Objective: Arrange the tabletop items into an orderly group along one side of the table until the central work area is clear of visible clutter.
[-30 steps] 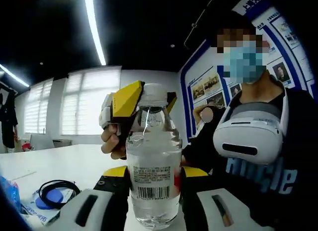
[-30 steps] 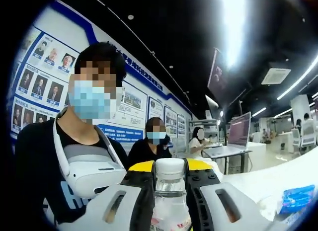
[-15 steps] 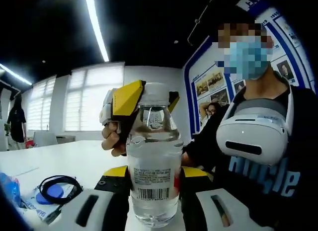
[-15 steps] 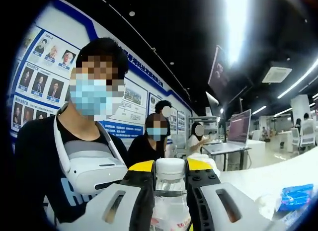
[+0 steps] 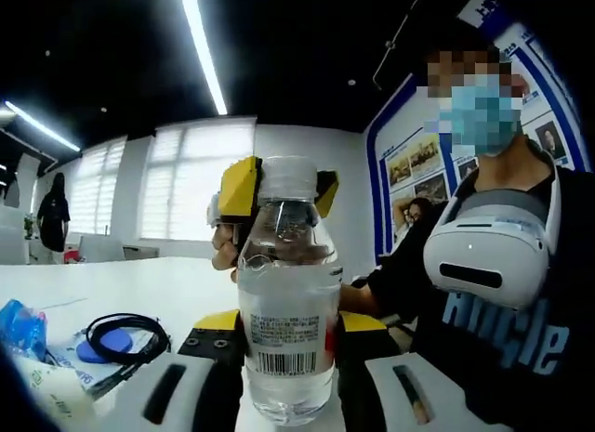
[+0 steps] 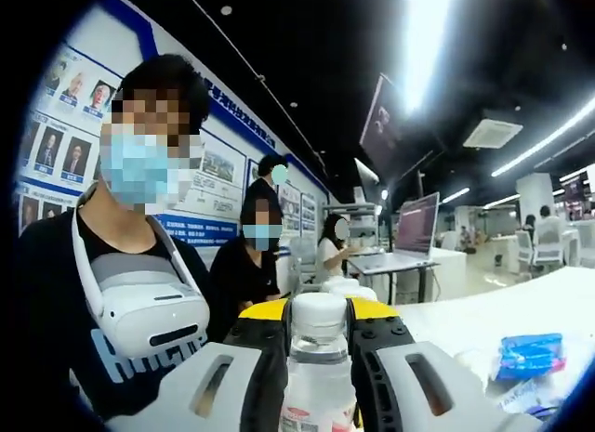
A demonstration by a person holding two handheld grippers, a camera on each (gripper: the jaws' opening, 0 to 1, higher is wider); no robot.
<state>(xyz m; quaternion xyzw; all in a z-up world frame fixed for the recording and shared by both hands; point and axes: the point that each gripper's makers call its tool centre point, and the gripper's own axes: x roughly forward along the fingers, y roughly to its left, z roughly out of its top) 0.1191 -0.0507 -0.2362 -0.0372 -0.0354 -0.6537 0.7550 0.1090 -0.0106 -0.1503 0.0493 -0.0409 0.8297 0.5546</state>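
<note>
Both sets of fingers hold one upright bottle (image 5: 289, 302): left gripper (image 5: 288, 372) clamps its body, right gripper (image 6: 318, 353) its cap (image 6: 317, 313), axis vertical above desk (image 5: 139, 288).

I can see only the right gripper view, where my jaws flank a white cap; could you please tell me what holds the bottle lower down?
Observer: The left gripper is shut on the labelled body of the clear plastic water bottle, below the white screw cap that the right gripper grips.
Operator: Thank you. Is anything lying on the table on that side?
Observer: Yes, a coiled black cable lies on the white table, left of the bottle in the left gripper view.
</note>
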